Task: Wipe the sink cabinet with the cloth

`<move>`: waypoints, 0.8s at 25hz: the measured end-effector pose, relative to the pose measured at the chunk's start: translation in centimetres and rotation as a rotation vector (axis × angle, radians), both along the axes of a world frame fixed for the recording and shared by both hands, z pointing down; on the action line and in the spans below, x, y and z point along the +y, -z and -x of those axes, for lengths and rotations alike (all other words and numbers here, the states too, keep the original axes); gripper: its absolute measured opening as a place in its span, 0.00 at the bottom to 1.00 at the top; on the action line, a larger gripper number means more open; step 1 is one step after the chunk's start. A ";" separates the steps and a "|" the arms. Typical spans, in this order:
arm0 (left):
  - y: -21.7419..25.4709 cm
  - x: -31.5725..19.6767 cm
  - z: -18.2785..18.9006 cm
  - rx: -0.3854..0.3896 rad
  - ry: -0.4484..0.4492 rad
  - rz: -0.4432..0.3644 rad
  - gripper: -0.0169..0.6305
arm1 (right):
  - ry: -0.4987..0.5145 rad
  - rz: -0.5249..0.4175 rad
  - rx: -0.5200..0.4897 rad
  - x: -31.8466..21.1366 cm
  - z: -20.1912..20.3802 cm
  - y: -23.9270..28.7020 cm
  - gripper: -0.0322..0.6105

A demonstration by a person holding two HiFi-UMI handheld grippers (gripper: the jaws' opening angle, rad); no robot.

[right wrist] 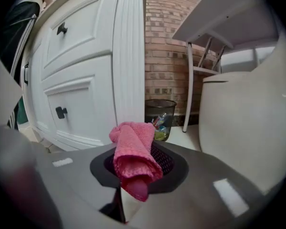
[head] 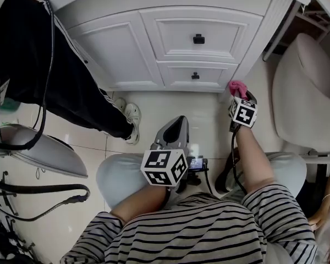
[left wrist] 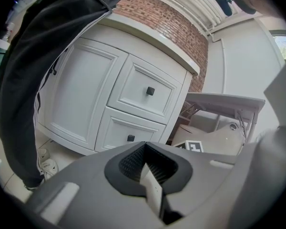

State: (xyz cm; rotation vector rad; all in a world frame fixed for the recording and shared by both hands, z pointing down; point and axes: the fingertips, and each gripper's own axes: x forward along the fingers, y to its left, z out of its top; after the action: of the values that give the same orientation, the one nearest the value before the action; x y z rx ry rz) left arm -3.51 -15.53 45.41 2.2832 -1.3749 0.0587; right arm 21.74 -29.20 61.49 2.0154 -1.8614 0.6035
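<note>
Up against the brick wall (right wrist: 167, 42): white sink cabinet (head: 170, 43), door on its left side, two drawers stacked on its right side, one black knob (head: 198, 38) each. White rounded fixture (head: 302, 87) just past the cabinet's right edge. Someone's black trouser leg (head: 60, 76) stands at the cabinet's left edge, white shoe (head: 133, 122) on the tile.

Operator sits low, striped sleeves, both forearms forward. Right forearm is stretched out, right gripper (head: 243, 96) up near the cabinet's lower right corner, beside the fluted corner post. Its jaws are clamped on the pink cloth (right wrist: 132, 156), which is folded into a wad and sticks out past the tips. Cloth looks just short of the cabinet, not touching. Left arm is tucked in, left gripper (head: 179, 126) held over the knees, pointed at the lower drawer, jaws pressed together with nothing between them. Small waste bin (right wrist: 159, 113) sits by the wall, right of the corner post.
</note>
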 end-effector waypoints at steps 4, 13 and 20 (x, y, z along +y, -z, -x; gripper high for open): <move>0.3 0.8 -0.1 -0.046 0.007 -0.019 0.01 | 0.036 -0.130 -0.054 2.7 0.0 8.2 0.19; 1.4 3.0 -0.4 -0.180 0.041 -0.099 0.02 | 0.340 -0.305 -0.139 17.5 5.9 20.5 0.19; 2.5 4.7 -0.1 -0.220 0.059 -0.149 0.02 | 0.225 -0.356 -0.125 20.2 4.2 19.2 0.19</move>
State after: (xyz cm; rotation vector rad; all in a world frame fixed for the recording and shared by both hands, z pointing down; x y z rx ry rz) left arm -3.41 -10.80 42.95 2.4145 -1.6059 0.1995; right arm 17.54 -8.96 42.34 1.9663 -2.3720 0.3618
